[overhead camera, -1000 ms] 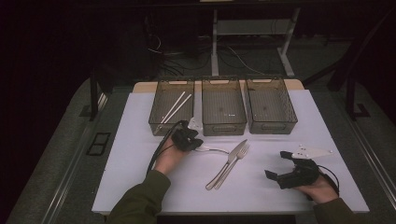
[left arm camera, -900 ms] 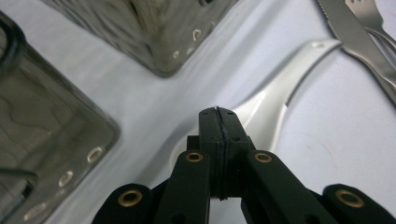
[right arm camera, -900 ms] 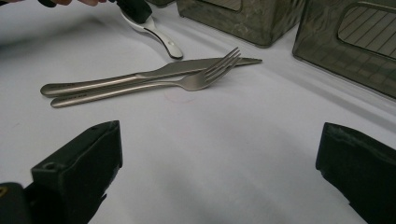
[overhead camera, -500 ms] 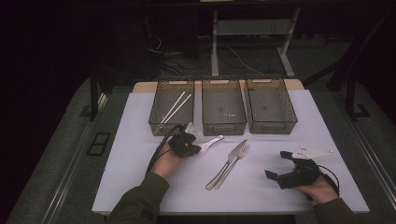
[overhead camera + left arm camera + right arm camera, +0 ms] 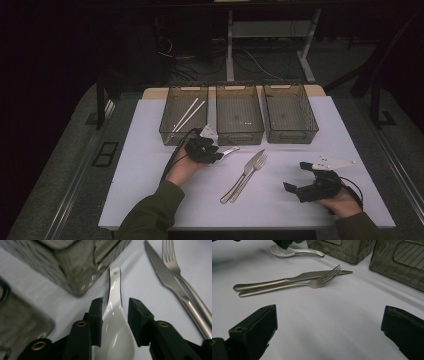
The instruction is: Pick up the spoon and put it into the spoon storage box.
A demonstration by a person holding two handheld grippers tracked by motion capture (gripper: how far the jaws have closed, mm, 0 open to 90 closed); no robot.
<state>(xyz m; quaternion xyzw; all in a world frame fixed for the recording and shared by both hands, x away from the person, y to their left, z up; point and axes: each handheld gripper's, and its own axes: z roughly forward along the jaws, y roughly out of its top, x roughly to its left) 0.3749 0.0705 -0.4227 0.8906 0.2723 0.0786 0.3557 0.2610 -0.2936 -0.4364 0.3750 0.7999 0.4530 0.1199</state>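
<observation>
White ceramic, the spoon point(image 5: 113, 322) lies on the pale bench point(image 5: 150, 170) just in front of the bins, its bowl between the jaws of our left claw point(image 5: 115, 306) and its handle pointing away toward the corner of the middle bin point(image 5: 239, 114). Our left claw's jaws have just been opening: the left jaw looks to be against the spoon's edge or nearly so, while a clear gap shows at the right jaw, so the grip is released. To the spoon's right a steel knife point(image 5: 245, 175) and fork point(image 5: 251, 174) lie side by side, touching. Our right claw point(image 5: 302, 177) rests low near the bench's front right, jaws spread wide with nothing between them. Two white chopsticks point(image 5: 187, 114) lie in the left bin point(image 5: 184, 115); the right bin point(image 5: 290, 112) stands beside the middle one.
</observation>
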